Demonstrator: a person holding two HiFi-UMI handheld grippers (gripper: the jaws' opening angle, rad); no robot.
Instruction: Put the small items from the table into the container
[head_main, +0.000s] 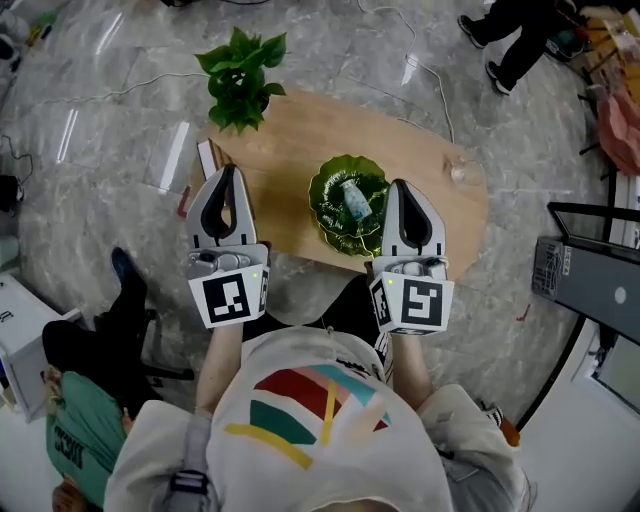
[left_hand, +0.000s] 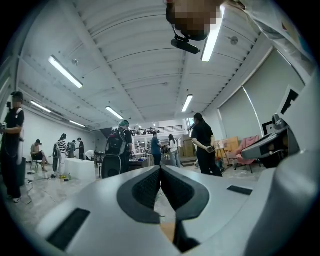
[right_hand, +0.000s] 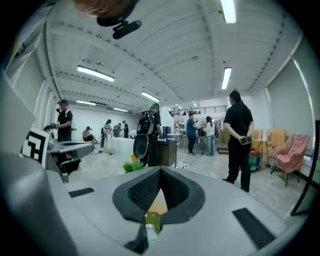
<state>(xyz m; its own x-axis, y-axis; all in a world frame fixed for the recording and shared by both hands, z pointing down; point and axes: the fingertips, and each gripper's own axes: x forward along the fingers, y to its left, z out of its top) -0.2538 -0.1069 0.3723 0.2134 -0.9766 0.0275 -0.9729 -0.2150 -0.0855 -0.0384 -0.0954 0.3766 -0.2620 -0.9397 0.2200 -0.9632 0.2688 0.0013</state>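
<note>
A green leaf-shaped dish (head_main: 328, 190) sits at the middle of the wooden table (head_main: 300, 135), with a small pale bottle-like item (head_main: 353, 200) lying in it. My right gripper (head_main: 398, 185) hovers just right of the dish, its jaws shut with nothing between them. In the right gripper view its tips (right_hand: 160, 170) meet, and the green dish (right_hand: 154, 219) and the item (right_hand: 150, 232) show below through the gap. My left gripper (head_main: 231, 170) is held over the table's left front edge, also shut and empty. In the left gripper view its tips (left_hand: 160, 167) touch and it points level into the room.
A potted plant (head_main: 240, 75) stands at the table's far left corner. A flat white object (head_main: 207, 160) lies at the left edge and a small clear thing (head_main: 459, 170) at the right end. Several people stand around the room; a dark stand (head_main: 590, 270) is at the right.
</note>
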